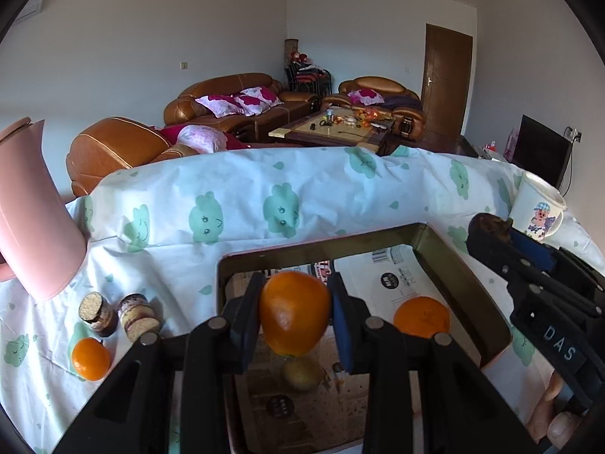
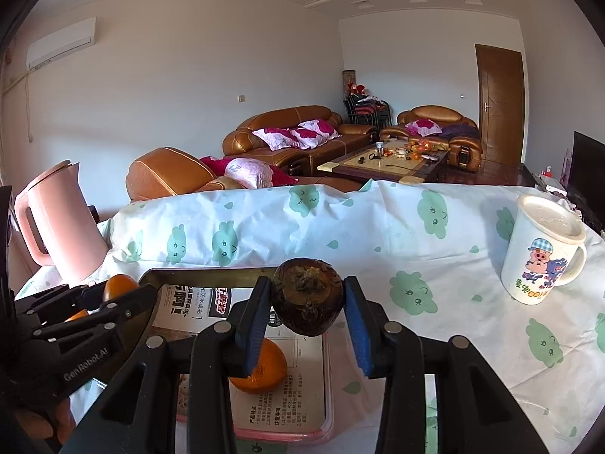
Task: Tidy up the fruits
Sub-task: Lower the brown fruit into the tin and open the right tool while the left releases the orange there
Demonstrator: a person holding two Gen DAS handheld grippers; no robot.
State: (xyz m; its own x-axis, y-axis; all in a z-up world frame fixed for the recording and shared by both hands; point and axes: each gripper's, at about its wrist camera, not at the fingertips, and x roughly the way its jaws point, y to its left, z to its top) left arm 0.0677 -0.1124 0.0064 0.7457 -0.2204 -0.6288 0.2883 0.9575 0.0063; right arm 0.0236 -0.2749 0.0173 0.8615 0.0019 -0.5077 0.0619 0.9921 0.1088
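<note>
Round orange fruit [image 1: 294, 314] pinched between the left gripper [image 1: 295, 317] pads, hanging over the shallow pink-rimmed tray [image 1: 446, 253], probably ready for dropping beside the other orange [image 1: 421, 317] lying near its right edge. Dark brown rough-skinned fruit [image 2: 307, 296] clamped likewise in the right gripper [image 2: 308, 310], above the tray's far right corner; small loose orange [image 1: 90, 358] waiting near the table's left edge

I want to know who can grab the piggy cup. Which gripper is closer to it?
Right. The right gripper, holding a dark brown fruit, is just beside the piggy cup. The left gripper, holding an orange, is over the tray, farther away.
</note>
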